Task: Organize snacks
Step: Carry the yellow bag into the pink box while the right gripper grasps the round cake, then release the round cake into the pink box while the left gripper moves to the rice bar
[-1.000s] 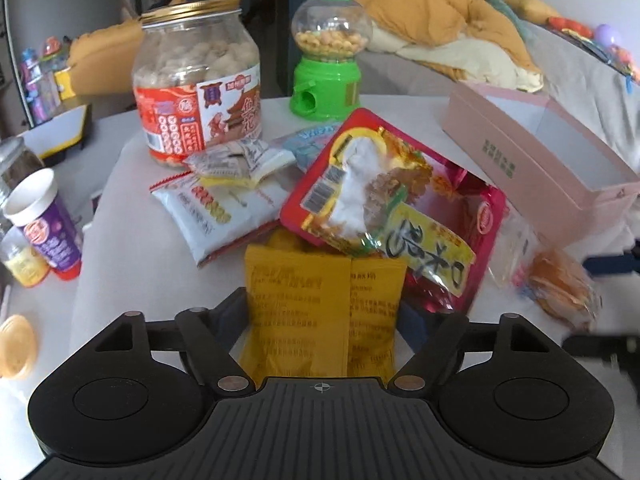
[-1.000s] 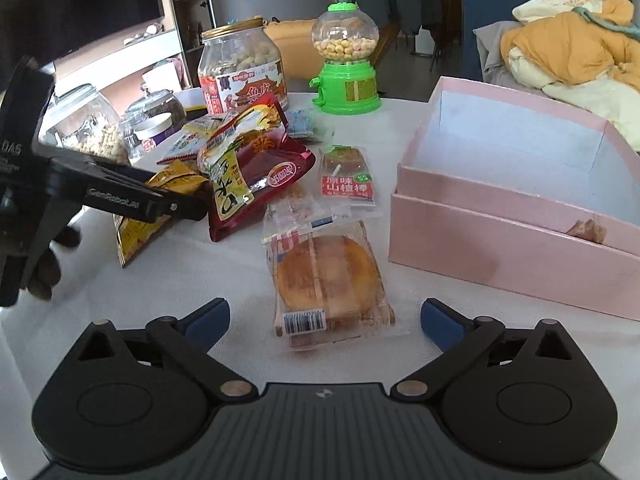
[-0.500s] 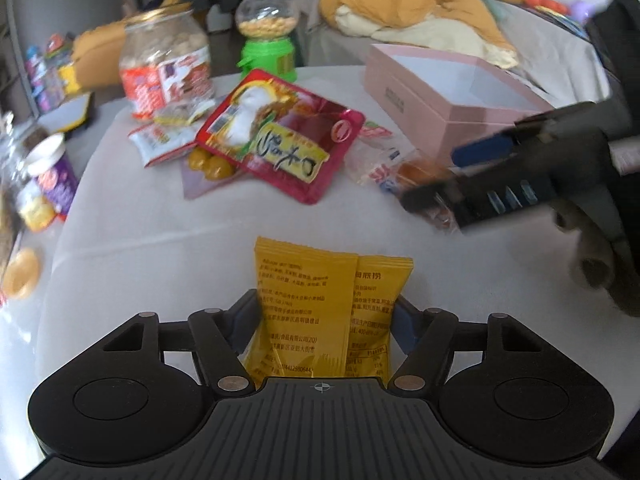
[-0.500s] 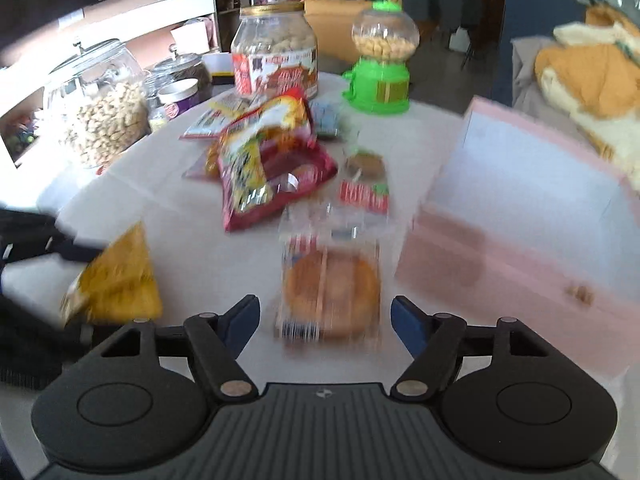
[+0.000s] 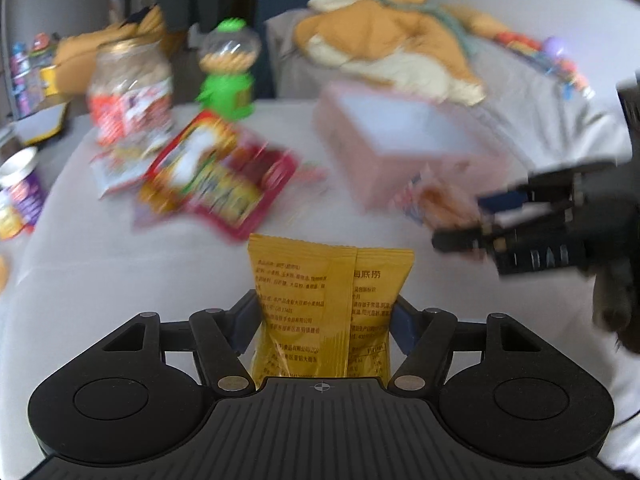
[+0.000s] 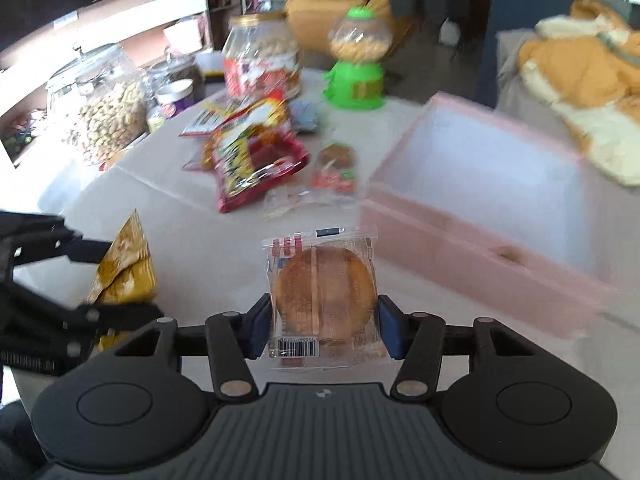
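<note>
Left gripper [image 5: 325, 312] clamped on crinkly yellow foil snack packet [image 5: 326, 304] at lower centre, right gripper [image 6: 323, 322] fingers just closing onto clear-wrapped round golden cake [image 6: 323, 294]

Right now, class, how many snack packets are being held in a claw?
2. The yellow packet is clamped in the left claw; the clear-wrapped round cake is pinched in the right claw, whose jaws have just been closing. Both hang above the table.

Matte black left claw [image 5: 326, 312] — ribbed body, blue pads, brass-coloured pivot pins.
</note>
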Demonstrator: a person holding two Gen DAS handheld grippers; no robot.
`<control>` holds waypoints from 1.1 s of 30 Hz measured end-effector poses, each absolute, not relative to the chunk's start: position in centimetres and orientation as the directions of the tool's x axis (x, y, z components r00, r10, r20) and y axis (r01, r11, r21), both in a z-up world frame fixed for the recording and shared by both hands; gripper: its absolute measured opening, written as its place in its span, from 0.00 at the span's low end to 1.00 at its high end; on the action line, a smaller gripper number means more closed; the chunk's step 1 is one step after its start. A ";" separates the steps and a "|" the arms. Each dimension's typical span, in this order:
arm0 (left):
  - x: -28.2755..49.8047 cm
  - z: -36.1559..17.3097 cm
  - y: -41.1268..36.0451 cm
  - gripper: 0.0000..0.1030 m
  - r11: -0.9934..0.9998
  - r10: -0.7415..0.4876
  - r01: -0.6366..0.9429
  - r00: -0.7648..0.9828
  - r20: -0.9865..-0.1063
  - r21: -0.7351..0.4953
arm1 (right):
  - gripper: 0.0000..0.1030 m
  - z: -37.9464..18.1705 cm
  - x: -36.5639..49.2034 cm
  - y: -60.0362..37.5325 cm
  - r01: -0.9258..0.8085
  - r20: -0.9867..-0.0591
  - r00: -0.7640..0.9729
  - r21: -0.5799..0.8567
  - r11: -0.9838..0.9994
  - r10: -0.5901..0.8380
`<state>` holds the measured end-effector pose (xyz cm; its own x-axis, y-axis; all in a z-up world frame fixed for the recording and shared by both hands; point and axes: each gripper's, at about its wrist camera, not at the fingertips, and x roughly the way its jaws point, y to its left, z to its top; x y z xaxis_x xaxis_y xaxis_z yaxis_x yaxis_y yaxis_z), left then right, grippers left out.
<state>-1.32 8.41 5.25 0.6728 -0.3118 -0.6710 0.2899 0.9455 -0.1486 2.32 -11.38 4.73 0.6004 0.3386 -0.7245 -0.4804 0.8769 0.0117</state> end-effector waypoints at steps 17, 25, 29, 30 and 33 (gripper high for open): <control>16.8 7.2 1.0 0.70 0.813 -0.552 0.307 0.677 -0.487 -0.494 | 0.52 5.7 2.7 -21.4 -0.231 -0.667 0.715 0.056 0.971 0.208; 13.9 7.4 4.5 0.70 0.818 -0.552 0.358 0.709 -0.440 -0.450 | 0.64 8.7 10.6 -21.4 -0.170 -0.563 0.798 0.133 0.976 0.216; 12.4 8.4 8.8 0.70 0.845 -0.482 0.283 0.770 -0.419 -0.453 | 0.78 9.1 12.8 -19.8 -0.156 -0.577 0.798 0.083 0.984 0.175; 12.1 8.3 9.7 0.70 0.862 -0.451 0.258 0.784 -0.427 -0.436 | 0.78 8.8 12.0 -19.2 -0.184 -0.584 0.790 0.064 0.981 0.187; 11.1 7.5 11.8 0.70 0.918 -0.347 0.192 0.813 -0.467 -0.348 | 0.78 7.3 9.3 -17.7 -0.223 -0.610 0.771 0.012 0.975 0.184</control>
<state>11.13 11.78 7.46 0.8132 -0.3473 -0.4670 0.1920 0.9176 -0.3481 9.28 -17.70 7.27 0.7709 0.1842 -0.6097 -0.2234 0.9746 0.0119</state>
